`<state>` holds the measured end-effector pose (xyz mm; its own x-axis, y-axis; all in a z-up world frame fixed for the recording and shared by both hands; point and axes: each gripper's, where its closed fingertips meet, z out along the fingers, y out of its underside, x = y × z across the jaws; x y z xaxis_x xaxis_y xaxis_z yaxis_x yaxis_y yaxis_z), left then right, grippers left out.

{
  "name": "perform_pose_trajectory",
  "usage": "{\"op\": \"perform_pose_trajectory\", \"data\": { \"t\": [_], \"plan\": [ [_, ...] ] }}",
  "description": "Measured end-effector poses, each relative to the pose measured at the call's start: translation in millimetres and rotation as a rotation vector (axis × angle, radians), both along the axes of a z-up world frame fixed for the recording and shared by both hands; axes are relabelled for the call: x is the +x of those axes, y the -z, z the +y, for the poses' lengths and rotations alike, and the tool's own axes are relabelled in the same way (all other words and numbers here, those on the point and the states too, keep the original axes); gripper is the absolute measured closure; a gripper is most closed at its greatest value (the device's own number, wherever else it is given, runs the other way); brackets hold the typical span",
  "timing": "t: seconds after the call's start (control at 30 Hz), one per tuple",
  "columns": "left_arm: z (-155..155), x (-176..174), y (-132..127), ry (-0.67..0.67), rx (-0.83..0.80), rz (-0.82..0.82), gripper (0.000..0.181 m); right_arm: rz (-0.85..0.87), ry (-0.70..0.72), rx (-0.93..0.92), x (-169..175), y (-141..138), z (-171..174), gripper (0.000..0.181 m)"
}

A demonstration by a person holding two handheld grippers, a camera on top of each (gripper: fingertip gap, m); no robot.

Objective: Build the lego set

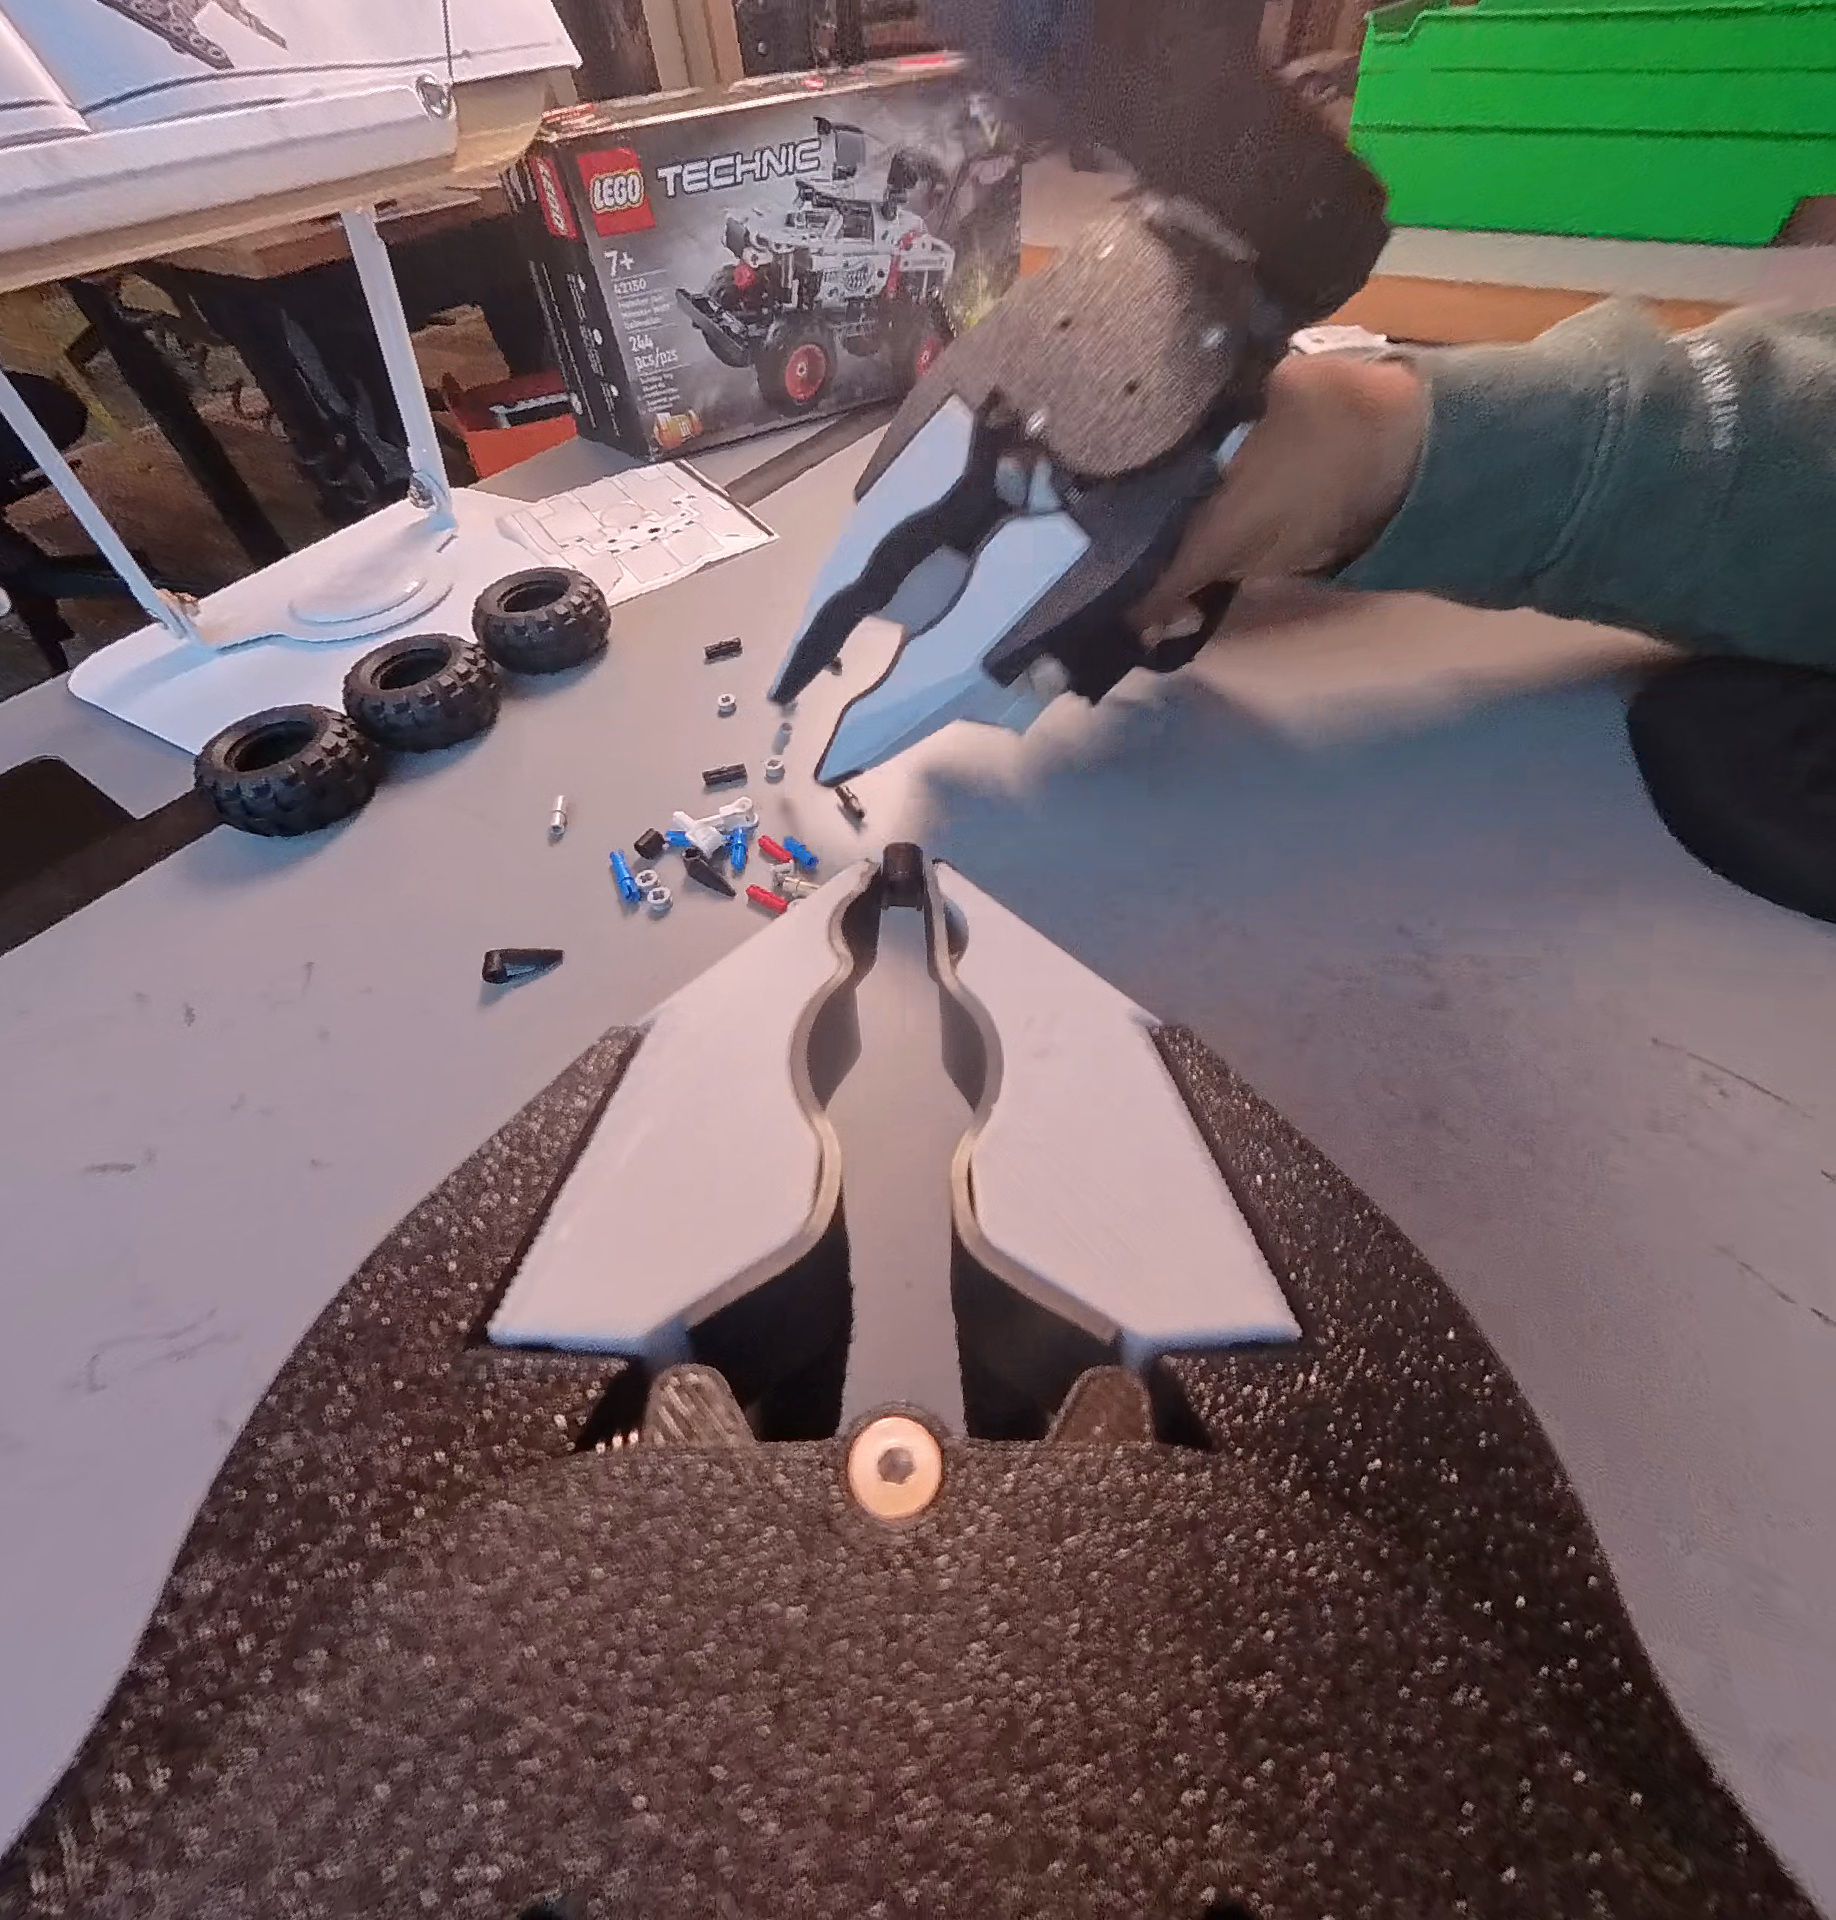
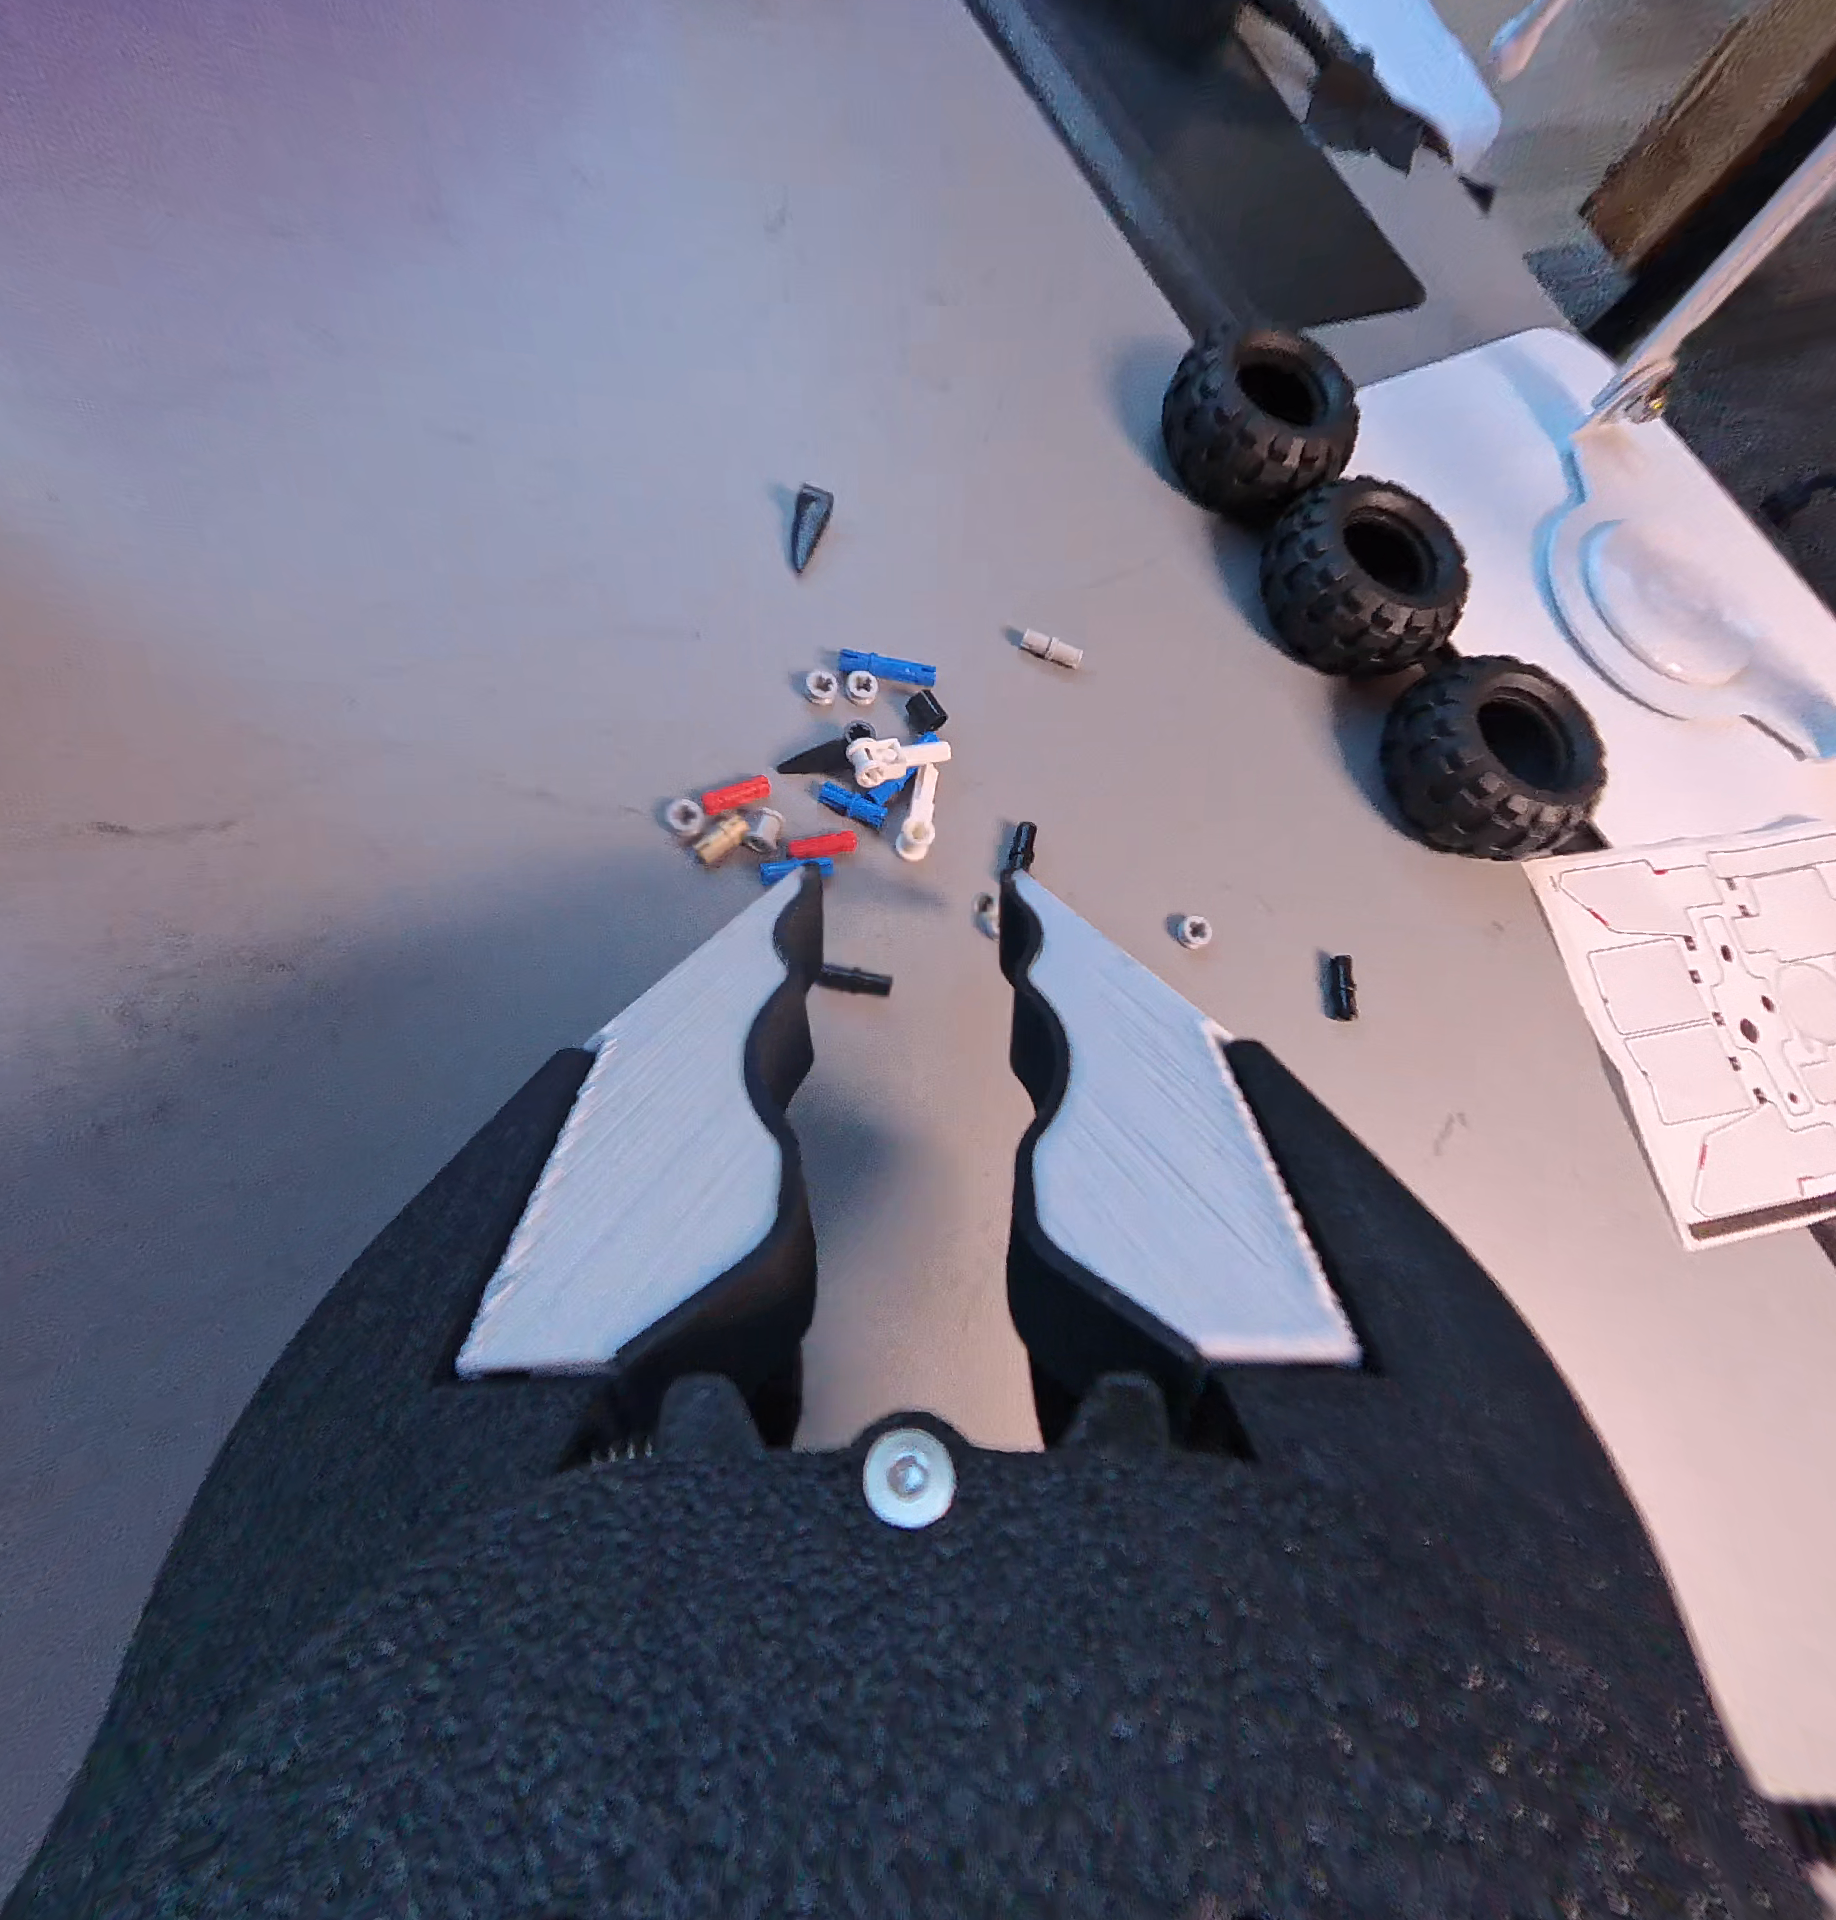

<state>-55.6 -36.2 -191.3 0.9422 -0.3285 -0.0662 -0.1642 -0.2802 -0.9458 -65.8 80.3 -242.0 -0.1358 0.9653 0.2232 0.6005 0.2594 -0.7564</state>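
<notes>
The left gripper [image 1: 901, 871] is closed on a small black piece [image 1: 901, 864], which sits pinched between its two tips, above the grey table [image 1: 270, 1195]. Just beyond the tips lies a loose heap of small parts [image 1: 716, 852]: blue pins, red pins, grey bushes, a white connector and a black tooth-shaped piece. A second black tooth [image 1: 519, 964] lies apart from the heap, to its left and nearer to the camera.

The right gripper [image 1: 805, 732] comes in from the right, held by a hand [image 1: 1298, 478] in a green sleeve [image 1: 1641, 488]. Its jaws stand apart and hold nothing. In the right wrist view its tips [image 2: 909, 888] hang over the near edge of the same heap [image 2: 841, 774], and a black pin [image 2: 854, 977] lies on the table between the fingers. Another black pin [image 2: 1020, 844] is just beside the right tip, and a third [image 2: 1341, 985] lies farther to the right.

Farther back, three black tyres [image 1: 405, 691] stand in a row, next to the white base of a stand [image 1: 270, 613]. A sticker sheet [image 1: 633, 530] lies flat near the tyres. Behind it stands the set's box [image 1: 779, 270], and a green bin [image 1: 1620, 114] is at the far right.
</notes>
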Motion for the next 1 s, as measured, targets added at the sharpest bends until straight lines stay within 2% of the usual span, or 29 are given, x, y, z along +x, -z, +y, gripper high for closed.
{"op": "perform_pose_trajectory", "data": {
  "t": [0.1,0.17,0.27,0.4,0.53,0.6,0.67,0.83,1.0],
  "plan": [
    [3,-5,11,-0.028,-0.027,0.086,0.175,0.102,-0.017,-0.042,28,-30,-15,0.146],
    [7,-10,18,-0.059,-0.046,0.18,0.175,0.121,-0.014,-0.039,54,-37,-20,0.147],
    [21,-22,28,-0.088,-0.086,0.311,0.176,0.077,0.043,0.015,96,-23,-14,0.148],
    [55,-35,51,-0.087,-0.246,0.297,0.175,0.023,0.163,0.053,132,-1,8,0.148],
    [89,-52,66,-0.108,-0.359,0.243,0.175,-0.014,0.239,0.03,141,8,23,0.148],
    [96,-52,70,-0.1,-0.409,0.148,0.165,-0.036,0.28,0.017,144,13,30,0.147],
    [96,-49,68,-0.085,-0.416,0.075,0.145,-0.047,0.302,-0.005,146,16,33,0.147],
    [78,-47,52,-0.047,-0.371,0.034,0.119,-0.078,0.343,-0.026,142,21,41,0.149],
    [44,-28,39,-0.01,-0.357,-0.018,0.12,-0.106,0.369,-0.04,134,24,48,0.16]
  ]
}}
